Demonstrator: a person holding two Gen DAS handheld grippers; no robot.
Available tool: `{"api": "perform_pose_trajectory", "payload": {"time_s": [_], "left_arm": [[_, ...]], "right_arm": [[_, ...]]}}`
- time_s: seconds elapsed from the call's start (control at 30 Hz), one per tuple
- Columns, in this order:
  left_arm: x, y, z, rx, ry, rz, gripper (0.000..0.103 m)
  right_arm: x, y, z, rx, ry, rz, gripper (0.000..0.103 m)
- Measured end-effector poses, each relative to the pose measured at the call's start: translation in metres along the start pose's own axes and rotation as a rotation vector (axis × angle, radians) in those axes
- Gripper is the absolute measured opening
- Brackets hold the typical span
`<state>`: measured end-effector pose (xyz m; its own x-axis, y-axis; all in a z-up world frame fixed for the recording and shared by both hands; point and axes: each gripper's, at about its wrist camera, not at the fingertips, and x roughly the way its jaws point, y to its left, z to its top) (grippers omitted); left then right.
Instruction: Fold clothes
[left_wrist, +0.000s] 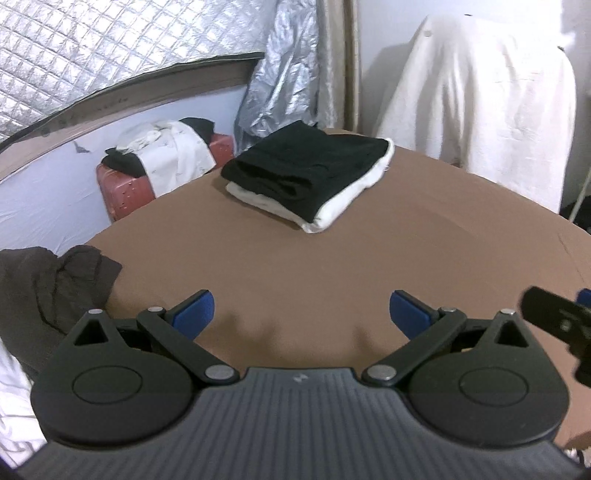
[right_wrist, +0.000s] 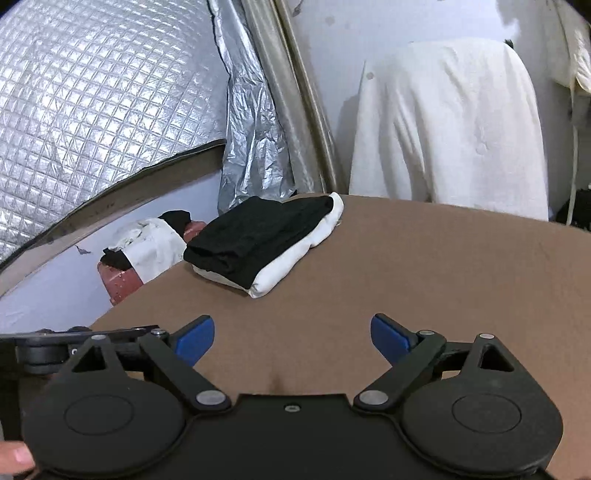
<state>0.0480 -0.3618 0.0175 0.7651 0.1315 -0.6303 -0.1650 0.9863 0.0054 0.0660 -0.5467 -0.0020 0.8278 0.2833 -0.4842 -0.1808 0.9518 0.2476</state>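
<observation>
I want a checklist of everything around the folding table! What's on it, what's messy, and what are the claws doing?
Surface: brown table, mostly bare.
Job's things: folded black garment stacked on folded white garment at the far side; crumpled dark brown garment at the left edge.
Clutter: clothes heaped on a red suitcase beyond the table.
Grippers: left claw open, empty; right claw open, empty.
Cables: nothing seen.
Surroundings: quilted silver sheet, white cloth draped behind.
</observation>
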Motion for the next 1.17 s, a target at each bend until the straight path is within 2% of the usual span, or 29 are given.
{"api": "perform_pose_trajectory", "payload": {"time_s": [0.13,0.27,0.6,0.8,1.17], "left_arm": [[-0.004,-0.007,-0.010,0.035,0.021,-0.010,0.103],[-0.016,-0.006,-0.013,0.027,0.008,0.009,0.103],[-0.031,-0.016,-0.018,0.032,0.010,-0.031,0.103],[-0.033,-0.019,-0.018,0.034,-0.007,-0.041,0.103],[-0.038,-0.015,-0.018,0.005,-0.026,0.027,0.103]], "right_arm": [[-0.002,0.005,-0.013,0.006,-0.002,-0.009,0.094],[-0.009,0.009,-0.022,-0.018,-0.010,-0.021,0.094],[-0.036,0.003,-0.025,-0.032,-0.050,-0.033,0.094],[-0.036,-0.001,-0.025,-0.032,-0.051,-0.045,0.095],[-0.033,-0.003,-0.028,-0.043,-0.030,-0.060,0.095]]}}
